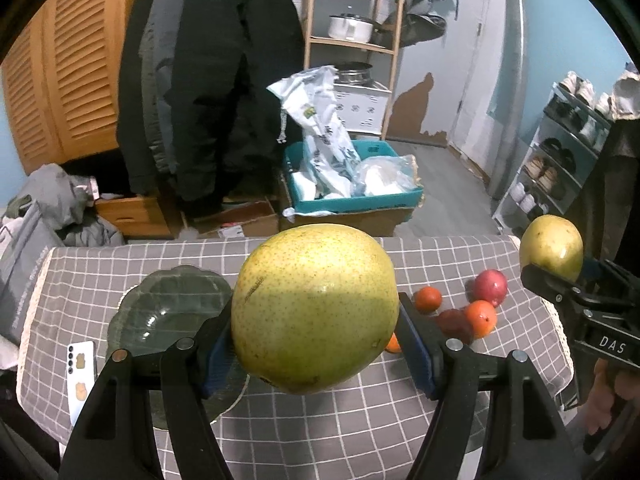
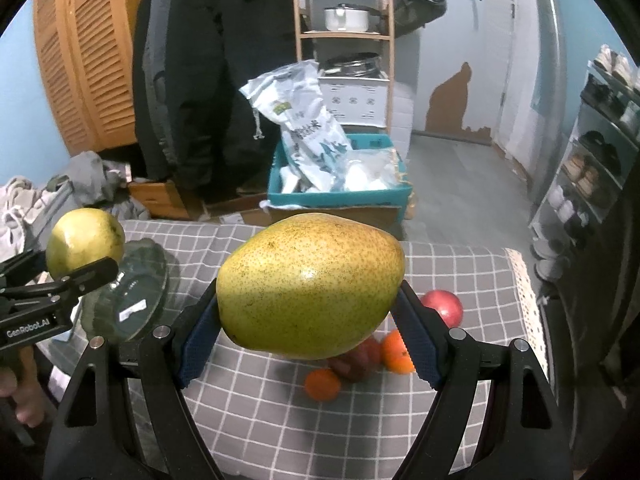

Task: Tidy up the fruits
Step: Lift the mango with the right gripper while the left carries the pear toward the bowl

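Observation:
My left gripper [image 1: 316,320] is shut on a large yellow-green pear [image 1: 316,280], held above the grey checked tablecloth [image 1: 320,432]. A scalloped glass dish [image 1: 168,308] lies below it to the left. My right gripper [image 2: 308,300] is shut on a second pear [image 2: 312,276], above a cluster of loose fruit: a red apple [image 2: 444,306], two oranges [image 2: 396,354] [image 2: 322,384] and a dark red fruit [image 2: 360,358] partly hidden by the pear. Each wrist view also shows the other gripper with its pear: the right gripper [image 1: 560,268] at the right edge, the left gripper [image 2: 66,264] over the dish [image 2: 132,296].
A white phone [image 1: 82,376] lies at the table's left edge next to the dish. Beyond the far edge stand a blue crate of bags [image 1: 352,196] on cardboard boxes, a hanging black coat [image 1: 208,80], a wooden shelf [image 1: 352,40] and a shoe rack [image 1: 560,160].

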The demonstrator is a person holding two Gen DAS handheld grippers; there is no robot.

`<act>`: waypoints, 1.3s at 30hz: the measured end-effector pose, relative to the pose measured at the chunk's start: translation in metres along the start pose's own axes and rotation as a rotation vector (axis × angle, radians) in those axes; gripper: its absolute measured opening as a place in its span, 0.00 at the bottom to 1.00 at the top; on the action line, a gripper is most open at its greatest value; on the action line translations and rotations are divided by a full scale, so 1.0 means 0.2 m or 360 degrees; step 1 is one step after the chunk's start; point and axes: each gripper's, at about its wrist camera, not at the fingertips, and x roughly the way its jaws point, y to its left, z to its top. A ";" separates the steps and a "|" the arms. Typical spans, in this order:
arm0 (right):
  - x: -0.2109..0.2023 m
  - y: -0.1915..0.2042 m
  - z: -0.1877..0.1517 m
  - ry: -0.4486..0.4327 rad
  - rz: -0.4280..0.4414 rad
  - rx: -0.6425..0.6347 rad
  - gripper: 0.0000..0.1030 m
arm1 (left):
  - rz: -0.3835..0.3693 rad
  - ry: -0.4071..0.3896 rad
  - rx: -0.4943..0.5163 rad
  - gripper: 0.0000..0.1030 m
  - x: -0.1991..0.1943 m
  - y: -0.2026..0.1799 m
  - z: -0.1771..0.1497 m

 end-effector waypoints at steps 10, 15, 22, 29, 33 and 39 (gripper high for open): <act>0.09 0.18 0.08 0.0015 0.0086 -0.0059 0.79 | 0.0066 -0.0002 -0.0081 0.71 -0.01 0.17 0.00; 0.14 0.29 0.12 0.0032 0.0141 -0.0091 0.79 | 0.0098 0.0002 -0.0123 0.71 -0.02 0.26 -0.01; 0.22 0.45 0.15 0.0065 0.0220 -0.0137 0.79 | 0.0149 0.0014 -0.0188 0.71 -0.02 0.41 -0.03; 0.31 0.63 0.16 0.0111 0.0285 -0.0215 0.79 | 0.0209 0.0038 -0.0258 0.71 -0.01 0.57 -0.06; 0.40 0.71 0.16 0.0158 0.0328 -0.0234 0.79 | 0.0243 0.0068 -0.0293 0.71 0.02 0.66 -0.09; 0.52 0.84 0.16 0.0235 0.0370 -0.0276 0.79 | 0.0299 0.0122 -0.0330 0.71 0.06 0.77 -0.14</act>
